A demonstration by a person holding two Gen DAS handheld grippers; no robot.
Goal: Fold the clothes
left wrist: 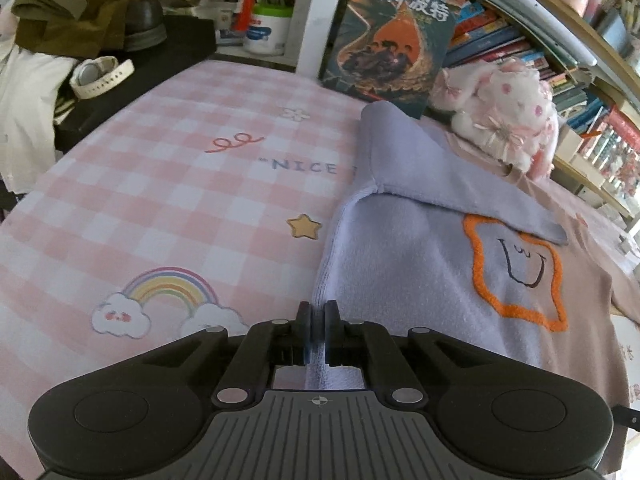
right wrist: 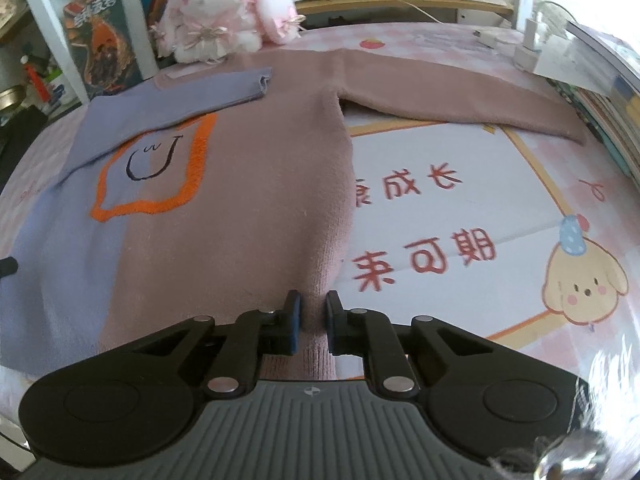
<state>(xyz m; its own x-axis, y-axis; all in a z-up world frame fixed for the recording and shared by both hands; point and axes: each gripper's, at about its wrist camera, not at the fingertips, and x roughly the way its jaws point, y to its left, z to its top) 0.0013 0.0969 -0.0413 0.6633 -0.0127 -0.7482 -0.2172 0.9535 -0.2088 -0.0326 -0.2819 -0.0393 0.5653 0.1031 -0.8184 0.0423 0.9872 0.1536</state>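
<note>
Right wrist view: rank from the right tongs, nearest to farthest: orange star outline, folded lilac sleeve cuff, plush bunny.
1. Orange star outline, on the sweater chest, ahead-left of the right tongs.
2. Lilac sleeve cuff, folded across the chest, beyond the star.
3. Plush bunny, at the mat's far edge by the shelves.

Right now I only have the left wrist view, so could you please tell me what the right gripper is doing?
Observer: The right gripper is closed on the hem of the sweater, on its pink half.
Operator: Thank you. Is the pink sleeve folded in yet, like the purple one?
Observer: No, the pink sleeve lies stretched out flat across the tablecloth, pointing away from the body.
Operator: Is anything lying near that sleeve's cuff?
Observer: Yes, a stack of books sits just beyond the cuff at the table's right edge.
</note>
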